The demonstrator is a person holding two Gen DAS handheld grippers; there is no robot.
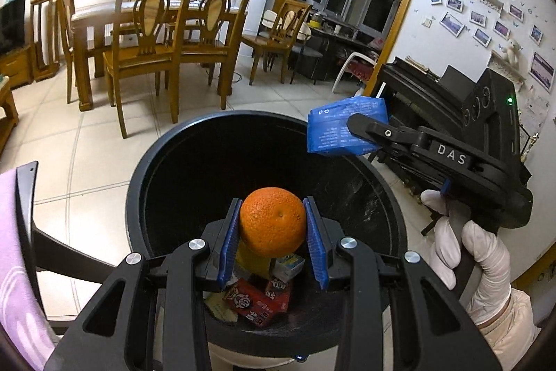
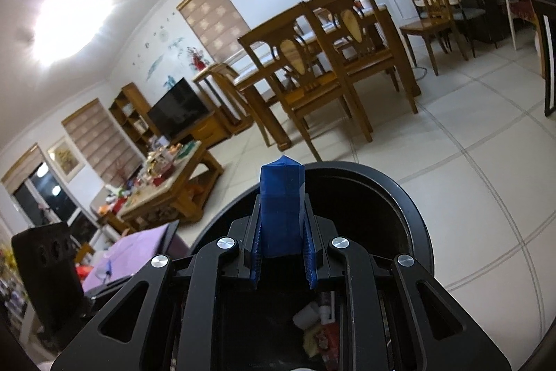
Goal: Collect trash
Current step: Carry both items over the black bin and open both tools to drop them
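Left wrist view: left claw (image 1: 272, 228) clenched on orange (image 1: 272, 221), right claw (image 1: 351, 132) clenched on blue packet (image 1: 333, 131) — both over bin (image 1: 139, 190), wrappers already inside; drops pending.

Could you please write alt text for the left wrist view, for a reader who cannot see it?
The left gripper holds an orange over an open black trash bin with wrappers inside. The right gripper holds a blue packet at the bin's far rim.

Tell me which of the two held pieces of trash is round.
The orange, clamped in the left gripper over the black bin. The right gripper holds a flat blue packet instead.
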